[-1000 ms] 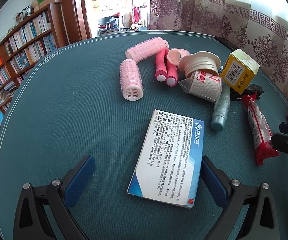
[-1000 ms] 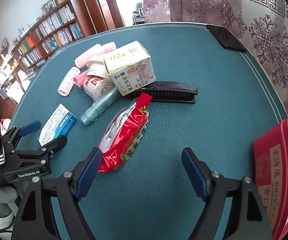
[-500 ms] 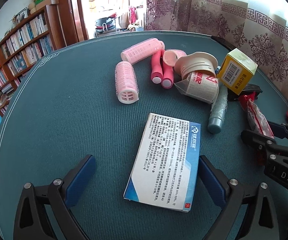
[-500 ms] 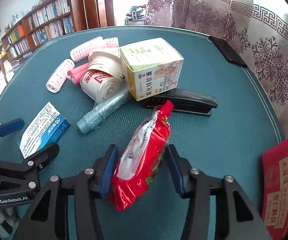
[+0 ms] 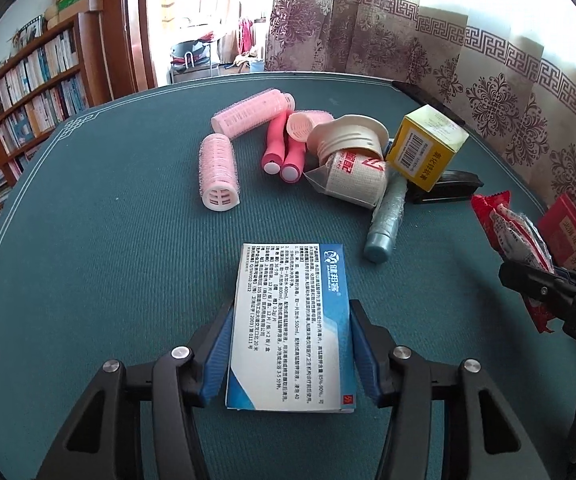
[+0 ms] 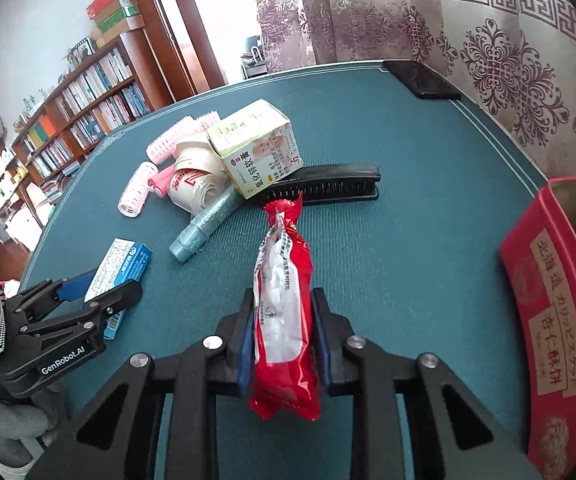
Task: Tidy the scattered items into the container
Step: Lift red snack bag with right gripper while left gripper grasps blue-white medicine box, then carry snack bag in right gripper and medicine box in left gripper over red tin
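On the green table, the left gripper is closing its blue pads onto the flat box; the right gripper is closing tight on the red packet, beside the red container.

Three pink rollers, two boxes, one brush.

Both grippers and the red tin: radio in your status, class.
Left gripper closing on blue-and-white box. Right gripper closing, pads squeezing red snack packet. Red tin open, to the right. Path looks clear.
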A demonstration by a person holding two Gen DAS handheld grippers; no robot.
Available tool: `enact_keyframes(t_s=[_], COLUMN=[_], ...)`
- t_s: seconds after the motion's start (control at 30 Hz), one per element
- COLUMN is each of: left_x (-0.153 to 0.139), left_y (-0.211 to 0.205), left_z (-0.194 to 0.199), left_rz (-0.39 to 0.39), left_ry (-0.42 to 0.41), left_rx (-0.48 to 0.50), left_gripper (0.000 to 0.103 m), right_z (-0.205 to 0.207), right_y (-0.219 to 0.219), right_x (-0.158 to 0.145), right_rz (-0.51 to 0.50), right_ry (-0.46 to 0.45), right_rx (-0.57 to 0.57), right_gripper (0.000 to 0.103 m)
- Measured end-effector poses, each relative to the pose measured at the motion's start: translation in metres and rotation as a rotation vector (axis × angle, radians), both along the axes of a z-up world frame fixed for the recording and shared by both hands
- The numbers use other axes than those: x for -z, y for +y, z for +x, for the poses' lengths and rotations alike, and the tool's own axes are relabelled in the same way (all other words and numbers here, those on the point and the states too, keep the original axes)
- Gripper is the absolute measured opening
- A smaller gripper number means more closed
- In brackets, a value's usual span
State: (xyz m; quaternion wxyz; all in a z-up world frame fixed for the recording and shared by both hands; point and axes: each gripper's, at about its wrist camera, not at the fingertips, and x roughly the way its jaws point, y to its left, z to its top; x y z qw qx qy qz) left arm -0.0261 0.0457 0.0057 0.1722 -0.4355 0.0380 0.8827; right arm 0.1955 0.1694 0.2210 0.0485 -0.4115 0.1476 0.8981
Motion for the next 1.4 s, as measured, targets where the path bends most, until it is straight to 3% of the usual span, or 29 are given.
enact_keyframes(t_s=[0.47, 0.83, 1.03, 1.4], left_x=[-0.039, -0.059, -0.072, -0.098], left_y=[0.036, 0.096, 0.132, 0.219], left_z=[0.031, 0.053, 0.063, 0.085], left_rz=[0.035, 0.023, 0.036, 0.038], left_ry=[0.034, 0.062, 0.071, 0.12], left_rx=[0.083, 0.212, 0.286, 0.484], left_gripper=[0.055, 0.056, 0.056, 0.056], right_z=[0.065, 0.133, 0.165, 0.192], right_y=[0.037, 0.099, 0.127, 0.145], right_x=[-0.034, -0.05, -0.051, -0.028], right_rz=[-0.035, 0.032, 0.062, 0.048], right_ry=[0.112, 0.179, 0.179, 0.122], right_rx=[0.09, 0.295, 0.379, 0.42], right_gripper=[0.028, 0.028, 0.028, 0.028])
